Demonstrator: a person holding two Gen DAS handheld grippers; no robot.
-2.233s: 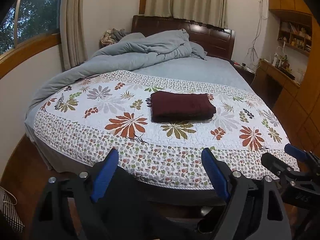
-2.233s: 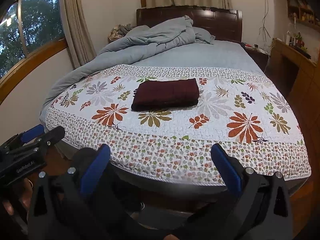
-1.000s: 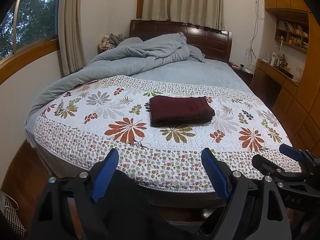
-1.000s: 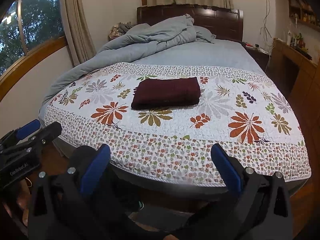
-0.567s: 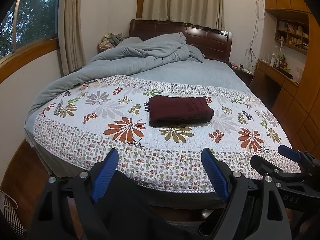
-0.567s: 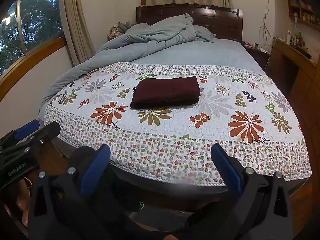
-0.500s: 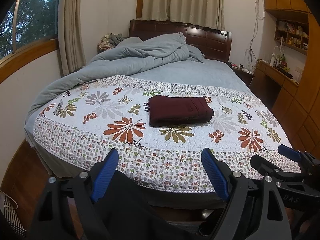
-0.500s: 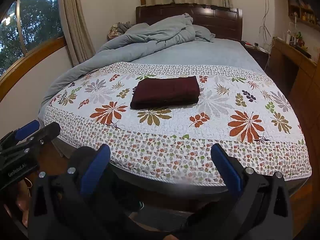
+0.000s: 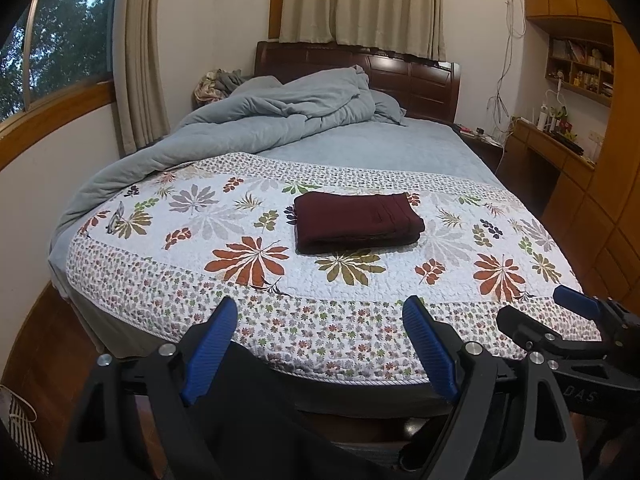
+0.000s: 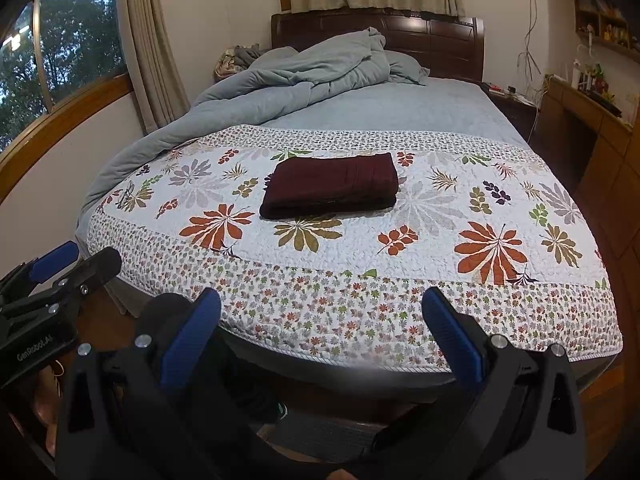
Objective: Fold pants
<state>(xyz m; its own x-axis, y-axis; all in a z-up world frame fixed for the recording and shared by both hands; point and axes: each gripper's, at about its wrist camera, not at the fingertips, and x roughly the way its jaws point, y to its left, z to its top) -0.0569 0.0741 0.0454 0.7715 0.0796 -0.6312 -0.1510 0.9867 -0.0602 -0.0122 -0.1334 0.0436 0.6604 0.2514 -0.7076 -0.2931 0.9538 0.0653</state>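
Observation:
The dark maroon pants (image 9: 356, 222) lie folded into a neat rectangle in the middle of the floral quilt (image 9: 256, 280); they also show in the right wrist view (image 10: 332, 184). My left gripper (image 9: 320, 320) is open and empty, held back beyond the foot of the bed, far from the pants. My right gripper (image 10: 320, 312) is open and empty too, also off the foot of the bed. Each gripper shows at the edge of the other's view, the right one (image 9: 560, 320) and the left one (image 10: 68, 264).
A rumpled grey duvet (image 9: 260, 116) lies at the head and left side of the bed, before a dark wooden headboard (image 9: 416, 80). A wooden desk and shelves (image 9: 560, 140) stand on the right. A window (image 9: 48, 52) and curtains are on the left.
Both grippers have drawn back slightly from the bed and stayed open. The folded pants have not moved.

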